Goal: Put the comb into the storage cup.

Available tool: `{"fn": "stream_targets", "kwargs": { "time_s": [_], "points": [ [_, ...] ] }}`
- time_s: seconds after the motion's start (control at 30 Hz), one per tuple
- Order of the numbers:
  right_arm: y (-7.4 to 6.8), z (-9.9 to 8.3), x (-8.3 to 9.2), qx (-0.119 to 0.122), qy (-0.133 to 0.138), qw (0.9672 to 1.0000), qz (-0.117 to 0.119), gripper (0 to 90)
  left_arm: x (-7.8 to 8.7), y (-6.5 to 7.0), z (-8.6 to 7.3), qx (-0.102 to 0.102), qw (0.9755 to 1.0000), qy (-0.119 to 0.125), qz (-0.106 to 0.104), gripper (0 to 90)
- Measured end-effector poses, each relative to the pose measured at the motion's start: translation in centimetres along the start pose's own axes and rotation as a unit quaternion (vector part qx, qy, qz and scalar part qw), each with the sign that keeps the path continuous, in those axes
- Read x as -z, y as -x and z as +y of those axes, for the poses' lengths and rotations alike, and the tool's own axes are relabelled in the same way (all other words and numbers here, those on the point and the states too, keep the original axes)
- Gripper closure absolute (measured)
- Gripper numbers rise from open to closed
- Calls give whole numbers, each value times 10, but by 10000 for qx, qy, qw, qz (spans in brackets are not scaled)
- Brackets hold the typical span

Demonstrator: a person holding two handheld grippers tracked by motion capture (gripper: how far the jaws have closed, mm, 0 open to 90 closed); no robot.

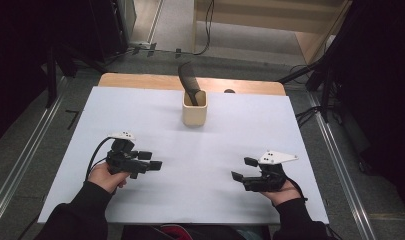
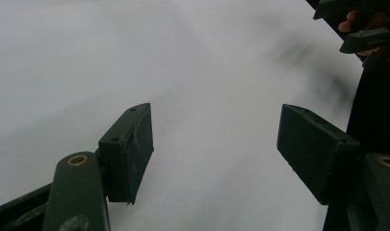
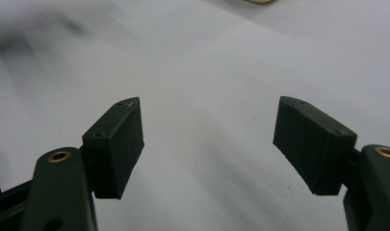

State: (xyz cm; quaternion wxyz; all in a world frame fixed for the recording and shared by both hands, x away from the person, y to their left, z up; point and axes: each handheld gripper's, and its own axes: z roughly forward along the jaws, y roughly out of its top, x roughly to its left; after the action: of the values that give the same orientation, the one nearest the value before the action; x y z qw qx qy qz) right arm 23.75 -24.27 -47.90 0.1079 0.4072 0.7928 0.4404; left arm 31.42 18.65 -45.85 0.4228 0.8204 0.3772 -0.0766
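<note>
White sheet over a wooden table (image 1: pixel 140 80), dark room around it. From the high view, a black comb (image 1: pixel 187 80) stands tilted in a cream cup (image 1: pixel 194 114) at the far middle, well apart from both grippers. It looks light, stiff and a bit slick, so I'd pinch its spine above the rim. Left gripper (image 2: pixel 214 144) view: jaws apart, nothing held. Right gripper (image 3: pixel 207 139) view: same, gaping over bare sheet.

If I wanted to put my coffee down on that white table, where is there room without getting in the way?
Nearly all of the white sheet is bare. The widest free patch lies between the left gripper and the right gripper, in front of the beige cup holding a black comb. Both far corners beside the cup are free too. It is crowded only around the cup and the hands.
</note>
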Motion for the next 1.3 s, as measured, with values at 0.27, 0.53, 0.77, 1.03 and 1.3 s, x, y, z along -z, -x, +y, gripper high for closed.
{"fn": "stream_targets", "kwargs": {
  "time_s": [0.27,0.53,0.77,1.03,1.3],
  "points": [
    [0,0,0,10,-6,10000,-6,242,7,0,-7,35,10000,-35,38,293],
    [0,0,0,12,-8,10000,-3,242,14,-2,-13,72,9999,-38,61,293],
    [0,0,0,14,-17,10000,-4,242,20,-5,-18,131,9998,-50,127,293],
    [-1,0,-1,-11,-18,10000,2,242,26,-7,-22,170,9997,-5,162,294],
    [-1,0,-1,16,-39,10000,19,242,27,-9,-24,172,9997,-38,160,294]
  ]
}}
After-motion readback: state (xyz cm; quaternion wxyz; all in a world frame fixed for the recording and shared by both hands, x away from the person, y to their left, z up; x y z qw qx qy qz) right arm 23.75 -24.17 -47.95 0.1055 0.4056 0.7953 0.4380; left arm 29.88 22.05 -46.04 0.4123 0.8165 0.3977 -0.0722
